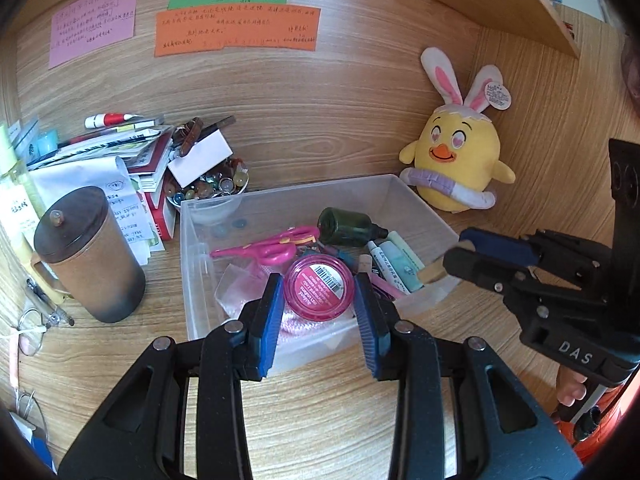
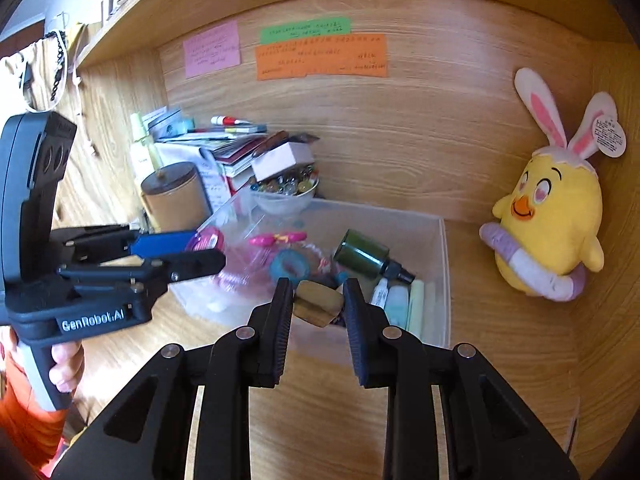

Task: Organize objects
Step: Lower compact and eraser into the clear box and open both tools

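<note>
A clear plastic bin (image 1: pixel 196 248) (image 2: pixel 440 264) stands on the wooden desk. In it lie pink scissors (image 1: pixel 276 246), a dark green bottle (image 1: pixel 348 226) (image 2: pixel 362 254) and several tubes (image 1: pixel 396 264). My left gripper (image 1: pixel 319 316) is shut on a round pink jar (image 1: pixel 319 287) and holds it over the bin's front part; it also shows in the right wrist view (image 2: pixel 200 248). My right gripper (image 2: pixel 316 318) is shut on a small wooden block (image 2: pixel 318 303) above the bin's near right edge; it also shows in the left wrist view (image 1: pixel 452 258).
A yellow chick plush (image 1: pixel 460 160) (image 2: pixel 548 216) sits right of the bin. Left of it stand a brown lidded mug (image 1: pixel 88 256), a bowl of marbles (image 1: pixel 212 188) and a pile of books and papers (image 1: pixel 120 152). Coloured notes (image 1: pixel 236 32) hang on the back panel.
</note>
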The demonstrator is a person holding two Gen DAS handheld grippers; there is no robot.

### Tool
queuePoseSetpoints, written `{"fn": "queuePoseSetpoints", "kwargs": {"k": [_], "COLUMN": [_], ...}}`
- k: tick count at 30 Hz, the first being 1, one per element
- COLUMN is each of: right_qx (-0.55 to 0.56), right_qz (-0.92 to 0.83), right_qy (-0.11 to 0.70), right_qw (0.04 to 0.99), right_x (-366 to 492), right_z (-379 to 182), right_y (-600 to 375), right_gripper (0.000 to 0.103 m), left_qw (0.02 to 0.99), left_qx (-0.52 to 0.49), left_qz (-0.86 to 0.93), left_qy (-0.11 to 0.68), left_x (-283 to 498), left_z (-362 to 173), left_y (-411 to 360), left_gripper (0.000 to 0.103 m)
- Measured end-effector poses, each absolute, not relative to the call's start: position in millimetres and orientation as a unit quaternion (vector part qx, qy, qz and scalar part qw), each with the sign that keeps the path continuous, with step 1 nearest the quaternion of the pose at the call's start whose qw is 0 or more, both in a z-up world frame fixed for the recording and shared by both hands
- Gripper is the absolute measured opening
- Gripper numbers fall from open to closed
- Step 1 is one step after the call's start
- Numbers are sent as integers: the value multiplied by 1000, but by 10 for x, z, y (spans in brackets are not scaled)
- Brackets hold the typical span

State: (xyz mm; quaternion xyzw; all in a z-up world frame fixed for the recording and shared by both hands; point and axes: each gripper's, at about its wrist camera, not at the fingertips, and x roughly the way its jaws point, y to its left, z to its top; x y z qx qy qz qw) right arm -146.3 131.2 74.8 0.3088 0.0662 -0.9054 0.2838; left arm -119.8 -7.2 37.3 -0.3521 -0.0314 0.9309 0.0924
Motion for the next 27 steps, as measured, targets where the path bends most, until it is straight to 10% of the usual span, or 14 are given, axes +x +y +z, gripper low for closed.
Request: {"fn": "queuePoseSetpoints", "kwargs": {"k": [16,27], "right_qx": [366,334], "right_qz": [-892,-903], "right_qy": [94,91], "right_qw": [249,256], "right_x": [-1914,-1656], "right_z": [288,505], "right_y": [1237,1383], "right_gripper": [24,55], "left_qw": [91,77], "left_qx": [-388,-348], "left_qz": [917,934], "left_qy": [-31,-34], "left_x": [-1541,-1250], "left_z": [97,303], "left_y": [25,-43], "left_gripper": [40,64]}}
